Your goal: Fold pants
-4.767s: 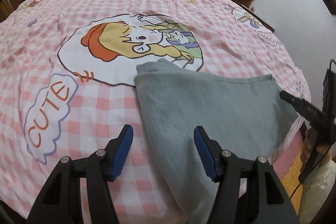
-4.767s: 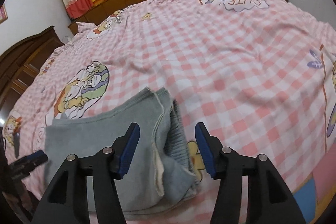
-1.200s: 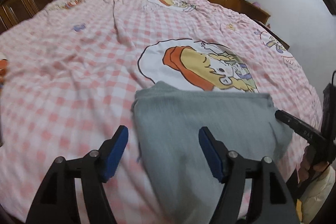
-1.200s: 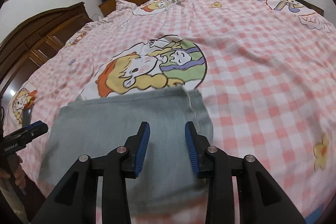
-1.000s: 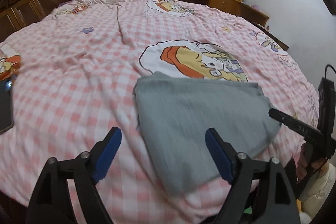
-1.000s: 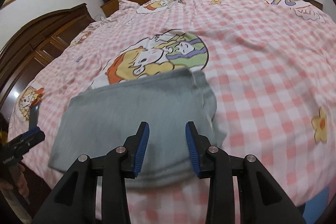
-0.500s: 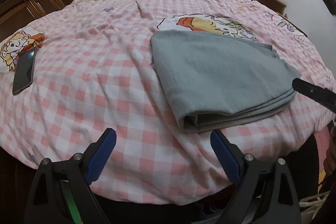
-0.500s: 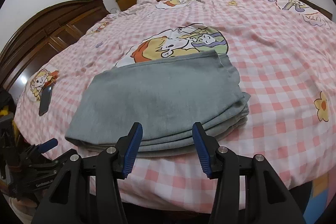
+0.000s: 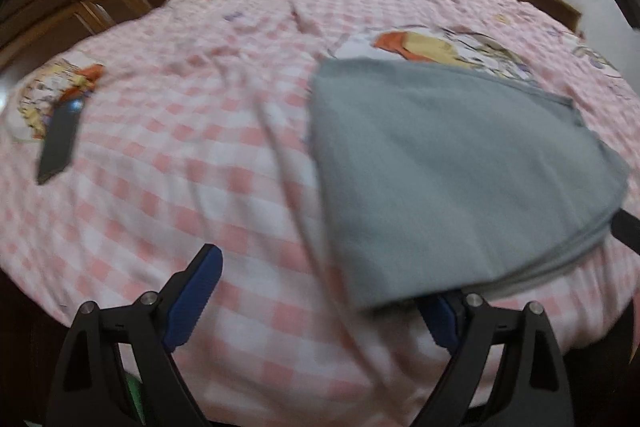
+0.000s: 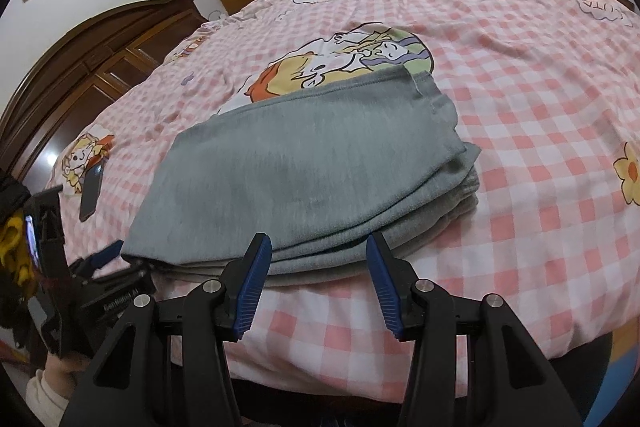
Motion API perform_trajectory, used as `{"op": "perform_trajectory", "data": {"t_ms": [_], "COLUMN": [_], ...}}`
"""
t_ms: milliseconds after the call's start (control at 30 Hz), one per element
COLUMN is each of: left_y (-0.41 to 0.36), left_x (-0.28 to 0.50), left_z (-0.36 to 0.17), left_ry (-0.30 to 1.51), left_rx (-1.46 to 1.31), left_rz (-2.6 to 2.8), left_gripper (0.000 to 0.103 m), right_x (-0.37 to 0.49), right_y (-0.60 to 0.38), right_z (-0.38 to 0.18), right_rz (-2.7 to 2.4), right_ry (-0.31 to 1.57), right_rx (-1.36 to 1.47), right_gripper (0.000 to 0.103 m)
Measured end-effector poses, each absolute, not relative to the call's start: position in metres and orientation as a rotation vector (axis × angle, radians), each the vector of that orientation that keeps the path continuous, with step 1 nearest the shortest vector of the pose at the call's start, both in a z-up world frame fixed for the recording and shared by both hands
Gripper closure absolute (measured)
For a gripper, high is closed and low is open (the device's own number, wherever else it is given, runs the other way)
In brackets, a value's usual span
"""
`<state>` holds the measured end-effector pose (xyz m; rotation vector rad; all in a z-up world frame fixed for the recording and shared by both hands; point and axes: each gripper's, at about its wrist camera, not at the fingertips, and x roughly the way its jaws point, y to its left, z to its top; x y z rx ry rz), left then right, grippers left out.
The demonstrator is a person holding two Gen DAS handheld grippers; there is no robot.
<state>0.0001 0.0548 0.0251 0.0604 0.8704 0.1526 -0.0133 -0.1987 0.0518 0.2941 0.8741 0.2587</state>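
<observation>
Pants [image 10: 304, 163], grey and soft, lie folded in a thick layered stack near the front edge of the bed [image 10: 540, 131], partly over a cartoon print. They look limp and light; the stacked front edge seems the best hold, all layers pinched together. Right claw [image 10: 316, 283] hovers just before that edge, half open, empty. Left claw [image 9: 320, 299] gapes wide at the near left corner, holding nothing, both angled downward
</observation>
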Motion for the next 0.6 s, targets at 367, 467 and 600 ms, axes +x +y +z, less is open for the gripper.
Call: {"op": "perform_trajectory", "data": {"t_ms": [367,467,600], "left_y": [0.085,0.087,0.096], "left_x": [-0.022,-0.023,-0.034], "left_z": [0.018,0.006,0.003], "left_ry": [0.899,0.940,0.955], "left_rx": [-0.017,-0.023,-0.015], "left_rz": [0.211,0.219,0.236], "left_gripper": [0.009,0.009,0.009], "right_x": [-0.015,-0.014,-0.015], "right_y": [-0.196,-0.198,-0.203], "right_z": [0.048,0.045,0.045], "right_rz": [0.276,0.269,0.259], "right_ry": [0.880,0.888,0.885], "right_rx": [0.288,0.290,0.295], "right_gripper": [0.053,0.053,0.053]}}
